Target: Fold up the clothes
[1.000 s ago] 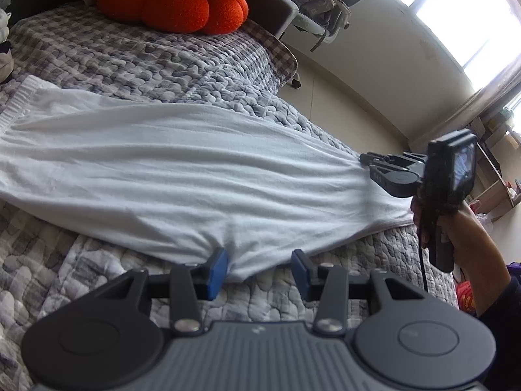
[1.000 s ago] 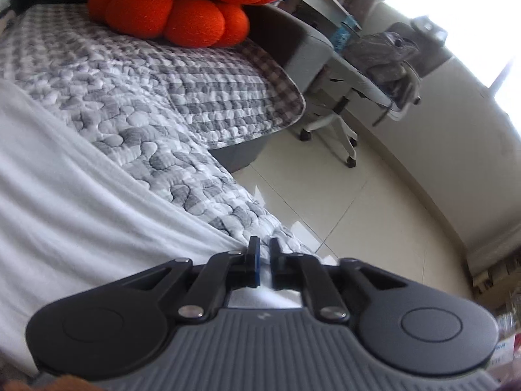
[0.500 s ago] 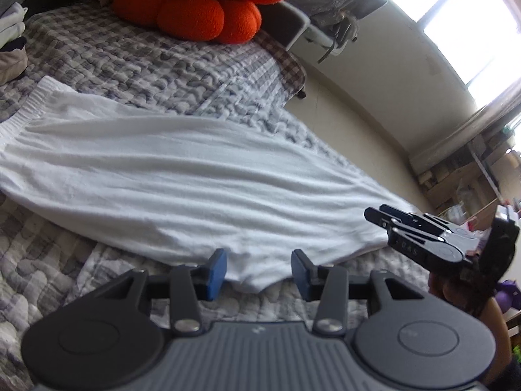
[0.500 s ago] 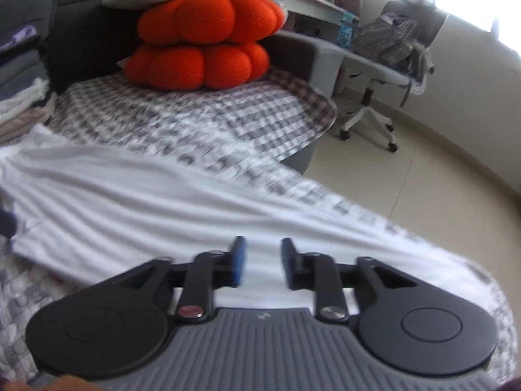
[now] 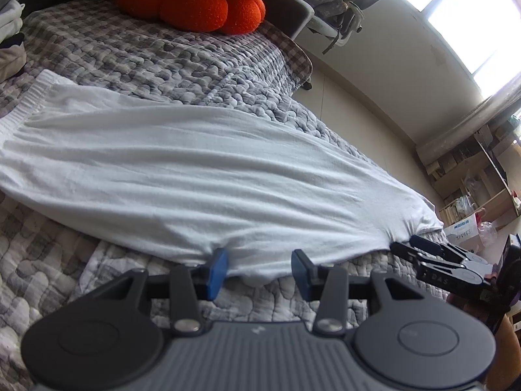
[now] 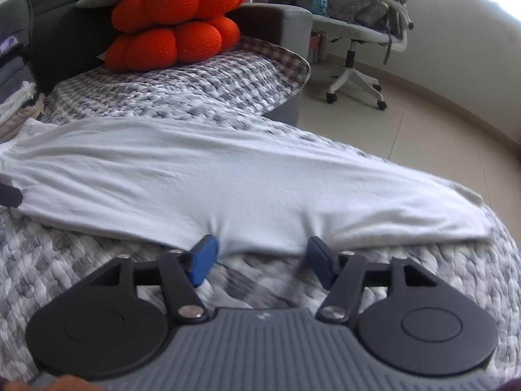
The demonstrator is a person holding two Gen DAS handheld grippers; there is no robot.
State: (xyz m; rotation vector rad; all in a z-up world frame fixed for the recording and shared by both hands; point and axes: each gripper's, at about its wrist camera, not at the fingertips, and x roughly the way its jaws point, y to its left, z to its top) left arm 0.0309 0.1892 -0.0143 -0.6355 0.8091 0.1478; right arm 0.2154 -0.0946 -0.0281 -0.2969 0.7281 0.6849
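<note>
We have the white garment (image 5: 202, 176) spread lengthwise across the grey quilt (image 5: 169, 62), its near hem lying just ahead of both tools. Our left gripper (image 5: 259, 268) stands released, blue pads apart with the hem's lowest bulge between them but not pinched. Our right gripper (image 6: 260, 254) has just been opening and now gapes wide at the same near edge, with cloth in front of its pads and nothing clamped. The risk from here, we judge, is a shallow bite: if either pair closes on only the top layer, the layers slide apart and the fold comes out crooked. Closing too deep could also snag the quilt and drag it along. The orange cushion (image 6: 176, 22) sits well clear.
</note>
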